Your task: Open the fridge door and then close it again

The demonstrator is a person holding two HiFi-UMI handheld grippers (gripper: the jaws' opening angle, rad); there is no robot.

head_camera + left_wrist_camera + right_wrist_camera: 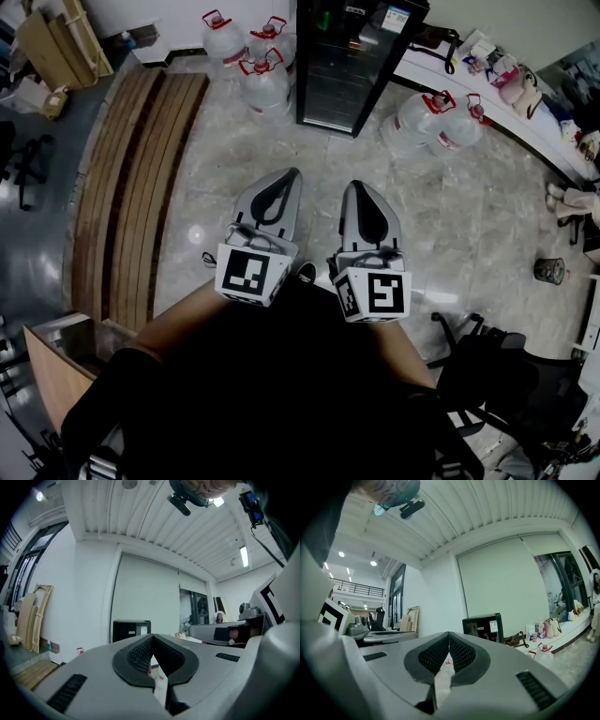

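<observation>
Clearly the fridge point(352, 66) lies straight ahead of both grippers and well apart from them across the bare floor point(309, 155), a tall black cabinet standing upright with its dark glass door point(339, 80) facing this way and, by the look of it, shut. The right gripper point(359, 187) lines up with the door front, while the left gripper point(284, 175) points just past the cabinet's left edge, so I judge the right one slightly better placed to reach it. Both grippers are held level with their jaws pressed together and nothing between the pads. Water jugs point(248, 56) crowd the floor on either side of the fridge. No handle can be made out at this range, nor which edge carries the hinges, and the head view cuts off the fridge's top.
</observation>
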